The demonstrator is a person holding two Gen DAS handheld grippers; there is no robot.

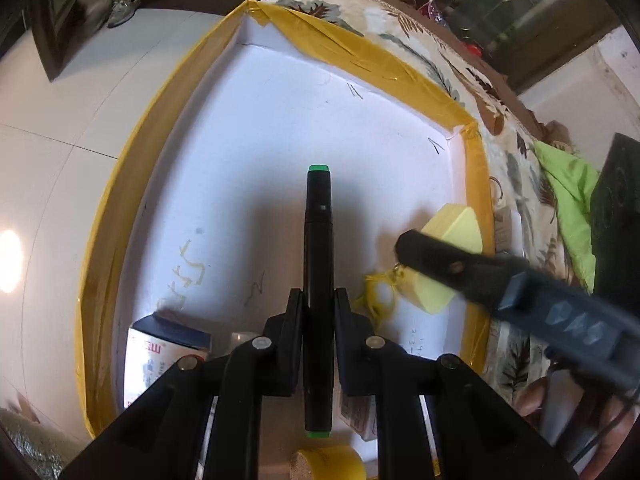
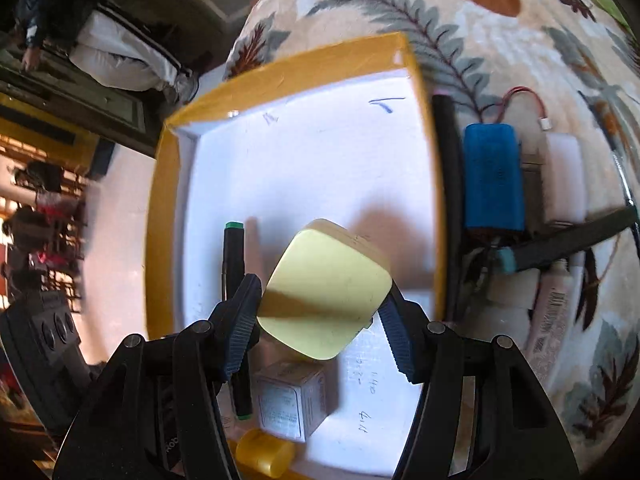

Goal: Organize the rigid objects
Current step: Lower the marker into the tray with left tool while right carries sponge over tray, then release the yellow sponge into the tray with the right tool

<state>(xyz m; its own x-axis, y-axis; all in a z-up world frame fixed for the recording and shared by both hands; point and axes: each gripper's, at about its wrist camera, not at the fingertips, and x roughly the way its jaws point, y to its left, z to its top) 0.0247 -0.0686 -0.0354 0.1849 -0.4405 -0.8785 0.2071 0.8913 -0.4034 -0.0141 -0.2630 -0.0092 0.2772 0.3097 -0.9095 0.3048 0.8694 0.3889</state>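
- A leaf-patterned cloth [image 2: 460,12] covers the work surface; on it sits a shallow white tray [image 1: 280,128] with yellow-taped walls, pen marks on its floor.
- Left gripper [image 1: 319,300]: jaws closed tight on a black marker [image 1: 319,240] with green end caps, held lengthwise above the tray floor.
- Right gripper [image 2: 320,300]: blue-padded fingers [image 2: 240,336] clamped on opposite sides of a pale yellow block [image 2: 326,292] with rounded corners, held above the tray near its right wall.
- In the tray, near side: a small printed box [image 2: 292,400], a yellow cylinder [image 2: 266,456], and a second box with blue top [image 1: 160,344].
- Outside the tray's right wall, on the cloth: a black rod [image 2: 450,200], a blue battery pack [image 2: 494,176] with red lead, and a white tube [image 2: 548,312], lying close together.
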